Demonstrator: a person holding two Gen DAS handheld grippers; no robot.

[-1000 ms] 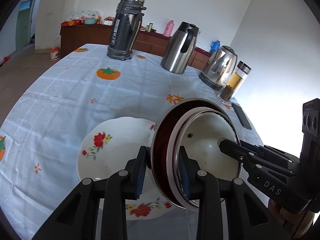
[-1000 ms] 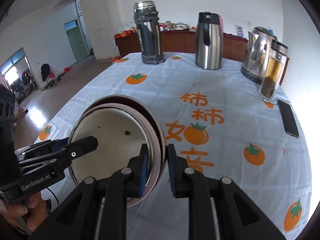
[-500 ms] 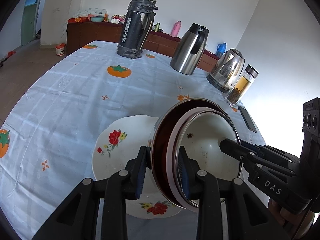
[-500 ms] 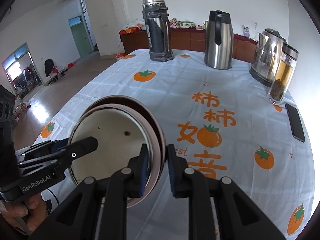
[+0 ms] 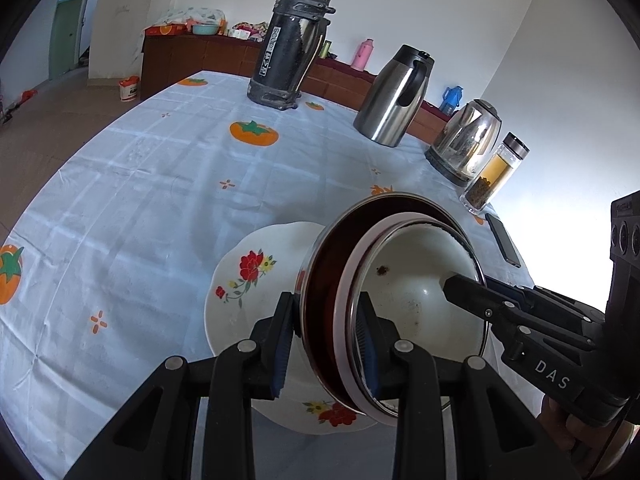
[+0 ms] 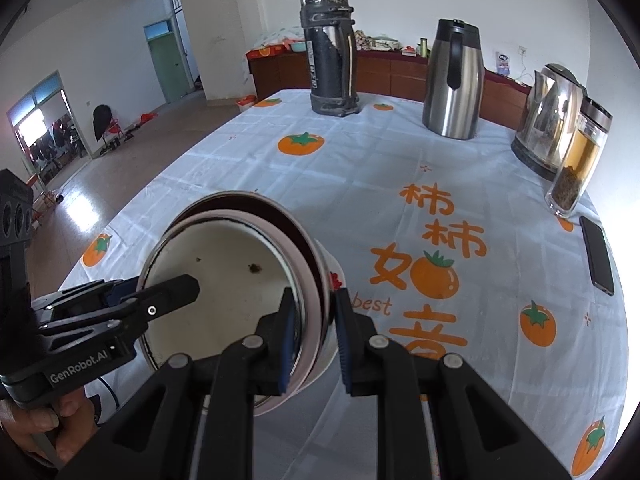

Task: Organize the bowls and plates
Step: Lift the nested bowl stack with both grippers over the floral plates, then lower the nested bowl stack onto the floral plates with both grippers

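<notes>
While both grippers worked the same stack, the nested bowls [image 5: 400,304] stood tipped up on edge above the floral plate [image 5: 248,292], their open mouth turned sideways toward the person's right rather than up. The left gripper [image 5: 326,344] was clamped across the near rim, one blue-padded finger outside the dark red outer bowl [image 5: 324,280] and the other inside the white inner bowl [image 5: 416,280]. The right gripper [image 6: 312,332] was likewise pinched on the stack's rim from the opposite side, one finger inside the white bowl and one outside the wall. The stack's round face ran roughly upright, its axis lying close to level across the table.

The plate sat on the persimmon-print tablecloth [image 5: 160,184], partly hidden behind the bowls and the left gripper's fingers. From the right wrist view only a sliver of it showed past the bowls. Whether the bowls' lower edge touched the plate I could not tell. Small dark specks marked the white bowl's inside. A black flask [image 6: 330,52], a steel jug [image 6: 454,80], a kettle [image 6: 550,116], a tea bottle [image 6: 578,160] and a phone [image 6: 598,254] stood well apart at the far side.
</notes>
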